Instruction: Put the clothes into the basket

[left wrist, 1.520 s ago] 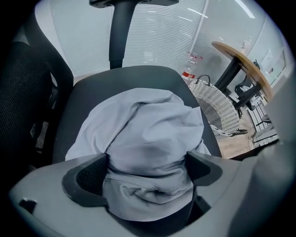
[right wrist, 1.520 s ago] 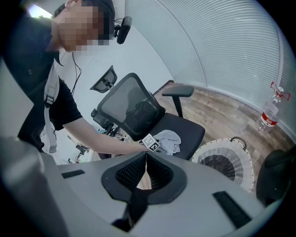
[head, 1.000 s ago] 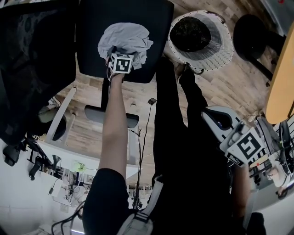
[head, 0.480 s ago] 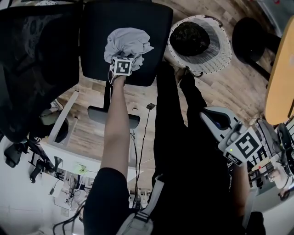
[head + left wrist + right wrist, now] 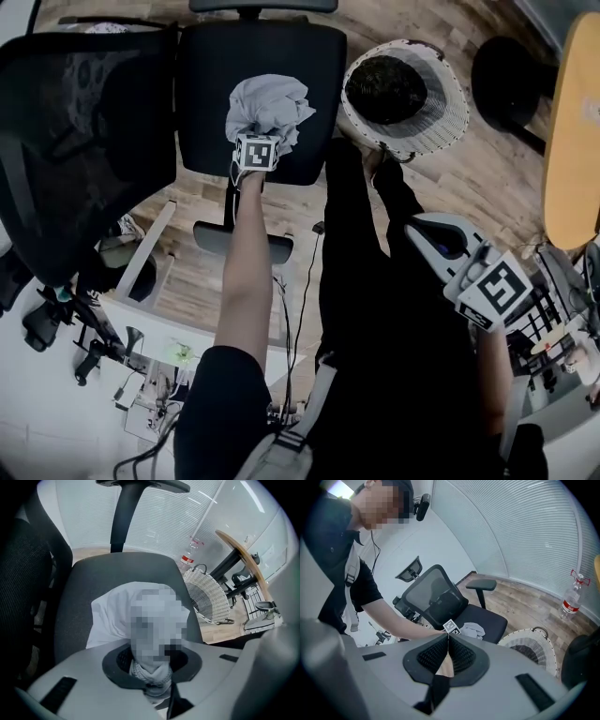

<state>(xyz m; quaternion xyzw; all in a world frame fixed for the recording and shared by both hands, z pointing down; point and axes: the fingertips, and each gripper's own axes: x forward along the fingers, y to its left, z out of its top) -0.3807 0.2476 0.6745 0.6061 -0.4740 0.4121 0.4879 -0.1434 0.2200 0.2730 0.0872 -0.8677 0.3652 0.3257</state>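
While the head view looked steeply down, the left gripper (image 5: 256,141) stood at the end of a bare outstretched arm over the black seat (image 5: 206,94) of an office chair, and there it was, buried in a bunched grey garment (image 5: 272,101) in the middle of that cushion. Just right of the chair, on the plank floor (image 5: 469,187), stood the white woven basket (image 5: 441,122), a dark heap of clothes (image 5: 386,89) already down inside it, apart from the grey piece. A mesh chair back (image 5: 84,141) filled the upper left and a pale wooden table (image 5: 572,141) ran down the right edge. The right gripper (image 5: 433,234) hung low on the right, well away from chair and basket. Over to the left gripper view: its jaws had just been closing, and the pads were pinched narrow on a twist of the grey garment, the rest of the cloth spreading down toward the seat. Beyond the cushion the basket sat beside a clear water bottle (image 5: 190,557), with slatted blinds (image 5: 159,522) across the back wall and an armrest (image 5: 140,484) overhead. Then the right gripper view: pads met at their tips, nothing between them. Past them the chair stood on the floor with the garment on its seat under the other gripper, the basket at its right.
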